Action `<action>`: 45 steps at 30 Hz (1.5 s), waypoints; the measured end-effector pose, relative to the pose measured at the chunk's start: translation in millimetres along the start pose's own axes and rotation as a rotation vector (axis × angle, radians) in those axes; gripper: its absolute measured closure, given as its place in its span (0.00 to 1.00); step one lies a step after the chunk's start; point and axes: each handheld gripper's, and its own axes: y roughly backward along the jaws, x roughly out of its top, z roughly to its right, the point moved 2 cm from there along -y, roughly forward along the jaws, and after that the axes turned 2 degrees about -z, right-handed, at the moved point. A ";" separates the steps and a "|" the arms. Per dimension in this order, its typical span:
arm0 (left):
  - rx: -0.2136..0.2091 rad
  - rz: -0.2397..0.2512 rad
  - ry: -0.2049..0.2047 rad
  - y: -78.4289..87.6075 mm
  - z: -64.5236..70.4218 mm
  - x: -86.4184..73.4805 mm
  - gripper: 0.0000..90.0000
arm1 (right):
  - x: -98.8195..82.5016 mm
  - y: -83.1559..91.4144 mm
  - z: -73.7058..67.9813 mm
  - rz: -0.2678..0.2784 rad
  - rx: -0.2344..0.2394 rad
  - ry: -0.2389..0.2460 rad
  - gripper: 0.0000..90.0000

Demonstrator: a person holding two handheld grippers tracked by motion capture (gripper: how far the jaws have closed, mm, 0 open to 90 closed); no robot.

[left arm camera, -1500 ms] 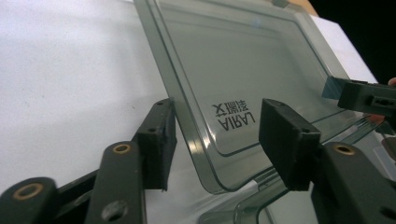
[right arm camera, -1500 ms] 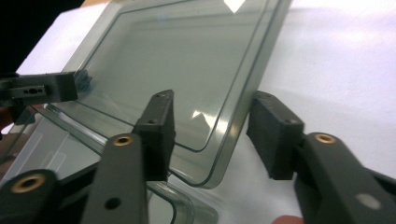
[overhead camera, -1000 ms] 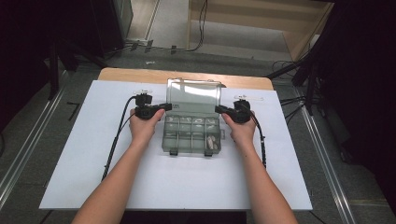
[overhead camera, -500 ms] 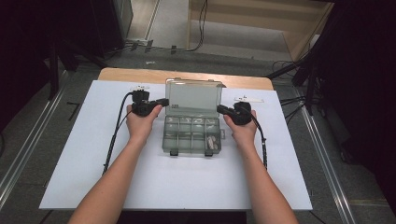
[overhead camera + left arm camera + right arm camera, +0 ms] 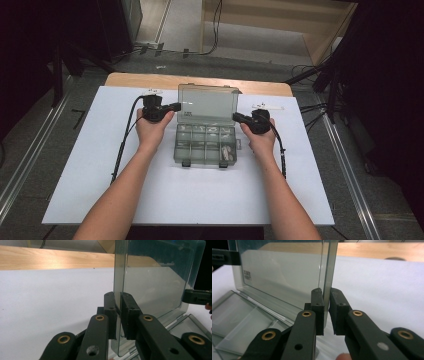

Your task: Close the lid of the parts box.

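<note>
Two tools grip the upright lid [image 5: 208, 102] of a clear box [image 5: 205, 145]: left tool [image 5: 119, 312] and right tool [image 5: 326, 311] each clamp a side edge.

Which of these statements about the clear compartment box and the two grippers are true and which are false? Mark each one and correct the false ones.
1. The lid of the box is closed flat. False: it stands raised, open.
2. The left gripper has its jaws on the lid's side edge. True.
3. The right gripper holds a screwdriver. False: its jaws sit on the lid's other side edge.
4. The box rests on a white sheet. True.
5. Every compartment is packed with red beads. False: a few small pale parts lie in them, and no red shows.
</note>
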 end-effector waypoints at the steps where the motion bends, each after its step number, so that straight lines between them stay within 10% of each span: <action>1: 0.002 0.005 -0.002 0.1 0.2 -0.3 0.92 | 1.8 0.2 1.6 -0.007 0.006 -0.005 0.82; 28: 0.008 0.059 -0.049 1.3 5.8 -6.0 0.92 | 29.5 9.1 -3.4 0.030 -0.060 0.002 0.92; 45: -0.088 0.095 0.002 20.8 -5.3 -0.2 0.74 | 23.1 14.5 -7.7 0.074 -0.074 0.039 0.92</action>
